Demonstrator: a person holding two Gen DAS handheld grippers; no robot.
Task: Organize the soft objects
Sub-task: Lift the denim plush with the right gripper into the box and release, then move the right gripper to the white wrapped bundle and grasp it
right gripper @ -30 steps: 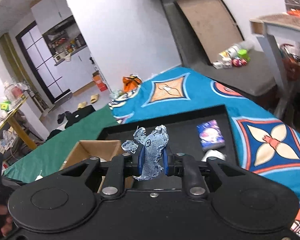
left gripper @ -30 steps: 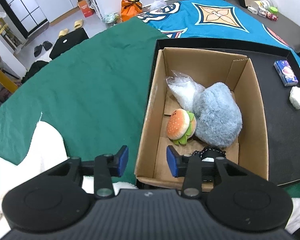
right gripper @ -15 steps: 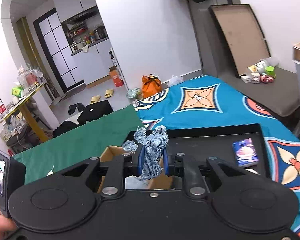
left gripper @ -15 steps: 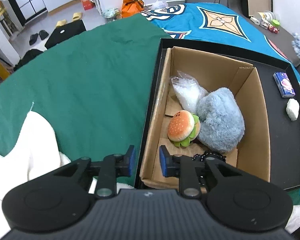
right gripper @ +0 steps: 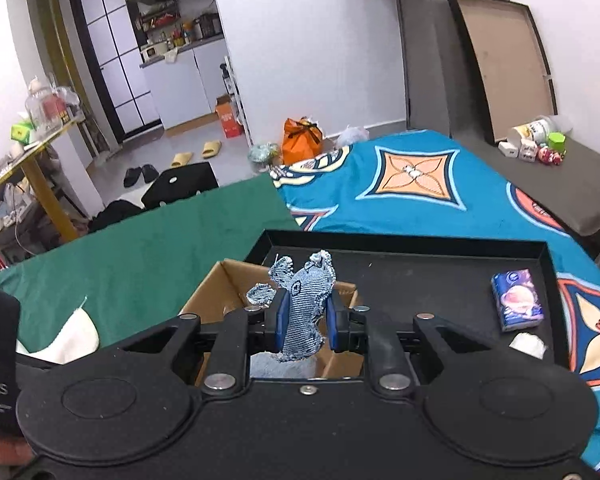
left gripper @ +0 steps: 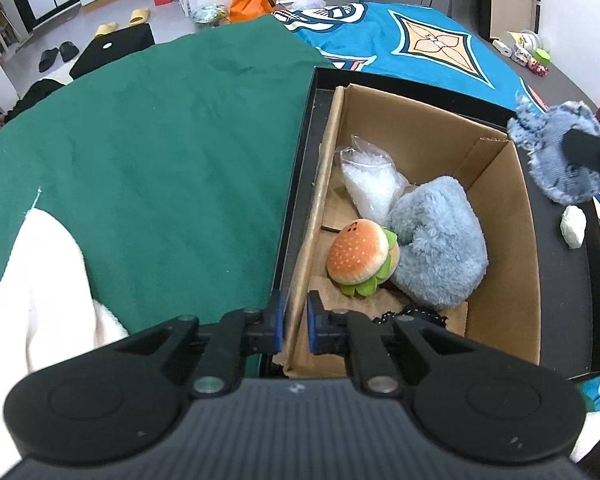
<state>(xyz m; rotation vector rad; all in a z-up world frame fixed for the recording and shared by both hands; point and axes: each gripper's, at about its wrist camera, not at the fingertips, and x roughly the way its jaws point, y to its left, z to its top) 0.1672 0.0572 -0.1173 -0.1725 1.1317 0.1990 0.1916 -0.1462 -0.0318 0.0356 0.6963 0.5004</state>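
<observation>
In your left wrist view, your left gripper (left gripper: 294, 322) is clamped on the near-left wall of the cardboard box (left gripper: 524, 248), which holds a burger plush (left gripper: 358, 256), a grey-blue furry plush (left gripper: 440, 248) and a clear bag of white filling (left gripper: 370, 182). In your right wrist view, your right gripper (right gripper: 305, 322) pinches a frayed denim toy (right gripper: 302, 308) tightly above that box (right gripper: 208, 292), which sits in the black tray (right gripper: 440, 276).

The left gripper (left gripper: 294, 322) hides the cardboard box's (left gripper: 496, 280) near corner and most of a black beaded thing (left gripper: 414, 314), the right gripper (right gripper: 305, 322) covers most of the blue plush (right gripper: 282, 366), and the tissue pack's (right gripper: 517, 300) print is unreadable.
</observation>
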